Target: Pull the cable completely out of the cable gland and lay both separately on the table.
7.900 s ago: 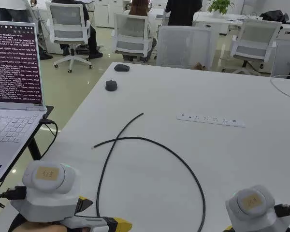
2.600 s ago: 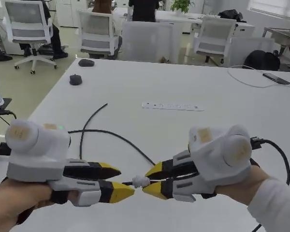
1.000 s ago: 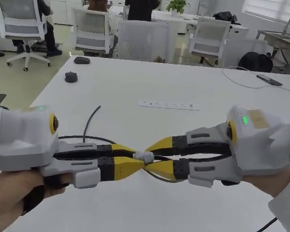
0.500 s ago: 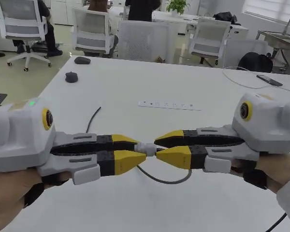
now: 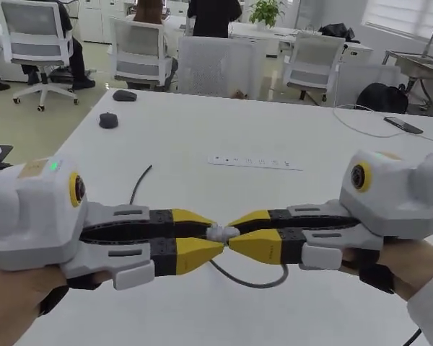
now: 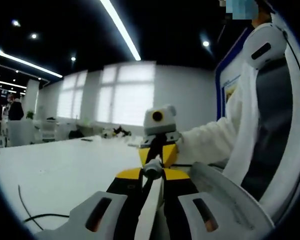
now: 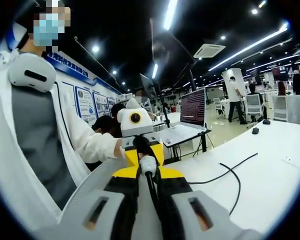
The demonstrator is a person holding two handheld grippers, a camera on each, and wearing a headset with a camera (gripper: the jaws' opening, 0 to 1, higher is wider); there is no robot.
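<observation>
A small white cable gland (image 5: 219, 232) hangs above the white table (image 5: 303, 144), on the end of a black cable (image 5: 251, 282). My left gripper (image 5: 213, 237) comes in from the left, shut on the gland (image 6: 152, 167). Tip to tip with it, my right gripper (image 5: 233, 235) is shut on the cable just behind the gland (image 7: 148, 164). That cable (image 7: 152, 192) runs back between the right jaws. It loops under the grippers and trails away left across the table (image 5: 139, 184). Each gripper view looks straight at the other gripper: right (image 6: 159, 151), left (image 7: 140, 149).
A white power strip (image 5: 254, 163) lies mid-table beyond the grippers. Two dark mice (image 5: 108, 120) (image 5: 124, 95) sit at the far left edge, a phone (image 5: 403, 125) and a thin white lead at far right. Office chairs (image 5: 139, 50) stand behind the table. A laptop (image 7: 192, 107) is off the left side.
The cable lay loose on the table at first; both grippers have since closed on its gland end and lifted it. Over the last half second they barely moved.
</observation>
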